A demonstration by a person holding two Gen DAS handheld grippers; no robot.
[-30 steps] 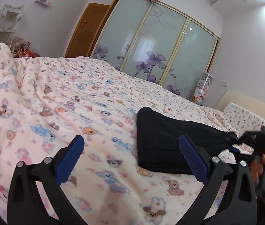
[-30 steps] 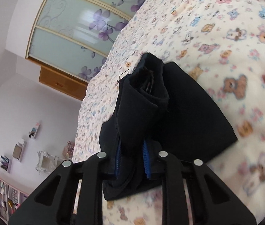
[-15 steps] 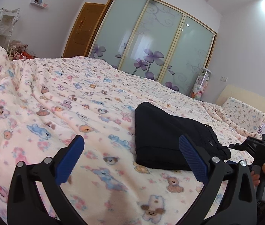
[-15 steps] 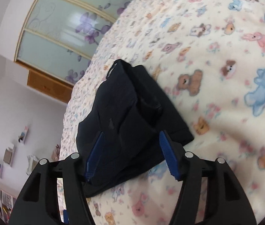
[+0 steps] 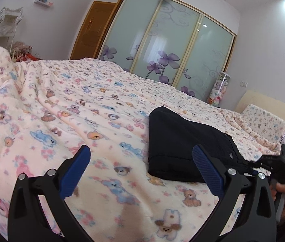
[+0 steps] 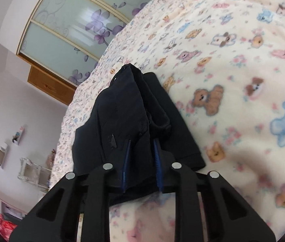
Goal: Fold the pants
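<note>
The black pants [image 5: 182, 147] lie folded into a compact bundle on the bed, right of centre in the left wrist view. My left gripper [image 5: 140, 167] is open and empty, hovering above the blanket just left of the bundle. In the right wrist view the pants [image 6: 126, 117] fill the middle. My right gripper [image 6: 142, 157] has its blue pads closed on the near edge of the pants. The right gripper also shows at the far right of the left wrist view [image 5: 277, 161], at the bundle's end.
A cream blanket with a teddy-bear print [image 5: 71, 111] covers the bed. A pillow [image 5: 263, 121] lies at the head end on the right. Sliding wardrobe doors with purple flowers [image 5: 172, 46] and a wooden door [image 5: 94, 30] stand behind the bed.
My right gripper was shut on the pants, opened half a second ago, and is closed on the bundle's near edge again. The left gripper stayed open, shifting slightly.
</note>
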